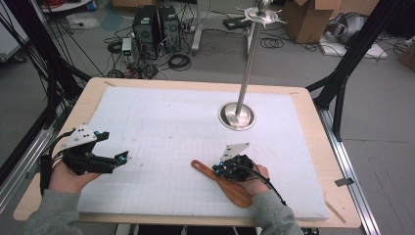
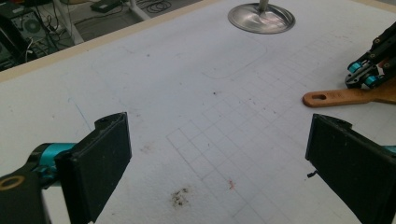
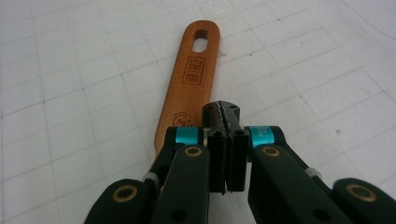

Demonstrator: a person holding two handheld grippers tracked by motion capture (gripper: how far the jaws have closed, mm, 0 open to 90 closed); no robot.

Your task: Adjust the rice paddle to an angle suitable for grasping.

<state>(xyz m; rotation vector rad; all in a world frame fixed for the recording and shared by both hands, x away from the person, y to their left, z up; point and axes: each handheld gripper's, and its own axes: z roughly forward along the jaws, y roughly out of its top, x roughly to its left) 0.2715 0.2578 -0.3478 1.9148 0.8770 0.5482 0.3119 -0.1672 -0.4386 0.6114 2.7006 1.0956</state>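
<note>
I see the wooden spatula (image 3: 192, 88) flat on the white surface (image 1: 166, 122), under my right claw (image 3: 222, 116), whose jaws are pressed together just above its handle. My left claw (image 2: 215, 154) gapes wide, well apart. A steel stand (image 1: 237, 115) rises beyond; cables litter the floor (image 1: 205, 58).

Grey floor (image 1: 293, 63) strewn with cables (image 1: 178, 61), computer towers (image 1: 156, 32), cardboard boxes (image 1: 311, 19) behind.

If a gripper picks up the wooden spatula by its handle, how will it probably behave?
The wooden spatula looks like one solid flat piece, so it is probably stiff and should not bend. It lies flat on the white mat, so rolling seems unlikely. Its smooth finish may slip or pivot between the pads, since the blade end is wider.
</note>
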